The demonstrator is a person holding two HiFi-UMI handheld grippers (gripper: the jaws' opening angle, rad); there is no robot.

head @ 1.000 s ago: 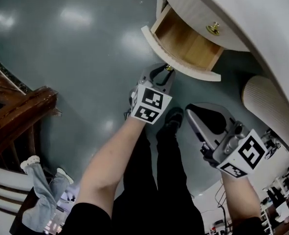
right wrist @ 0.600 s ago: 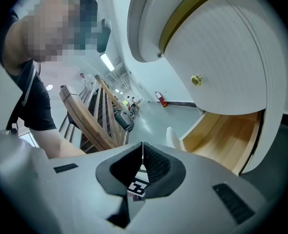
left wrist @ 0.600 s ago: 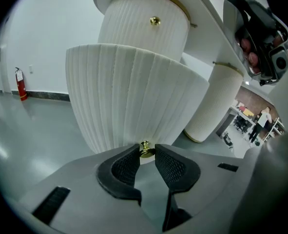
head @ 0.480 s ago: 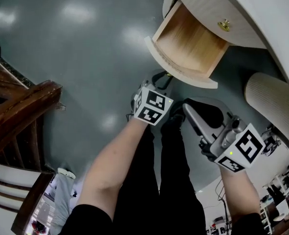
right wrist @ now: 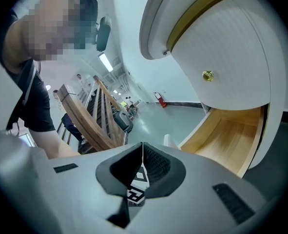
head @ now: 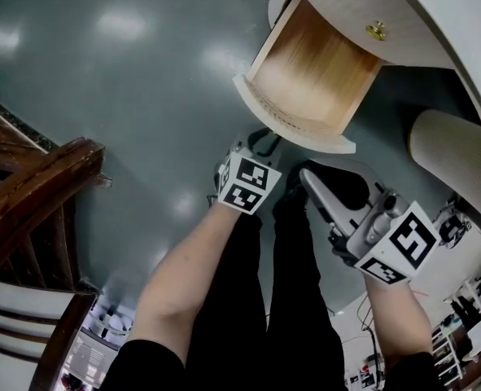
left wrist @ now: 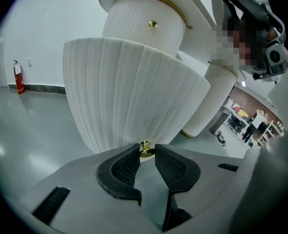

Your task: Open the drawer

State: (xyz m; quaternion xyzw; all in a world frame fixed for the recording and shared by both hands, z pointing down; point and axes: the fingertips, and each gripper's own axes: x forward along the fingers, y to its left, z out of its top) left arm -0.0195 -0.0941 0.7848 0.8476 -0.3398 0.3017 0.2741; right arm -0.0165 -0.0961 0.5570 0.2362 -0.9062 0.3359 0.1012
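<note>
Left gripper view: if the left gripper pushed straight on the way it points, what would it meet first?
The left gripper is closed on the brass knob. Going straight on, it would most likely press into the ribbed white drawer front directly behind the knob.

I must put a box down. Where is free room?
The open drawer is bare inside, behind its ribbed front. The floor between drawer and dark wooden frame is free. Crowded near the knob: left gripper and right gripper.
</note>
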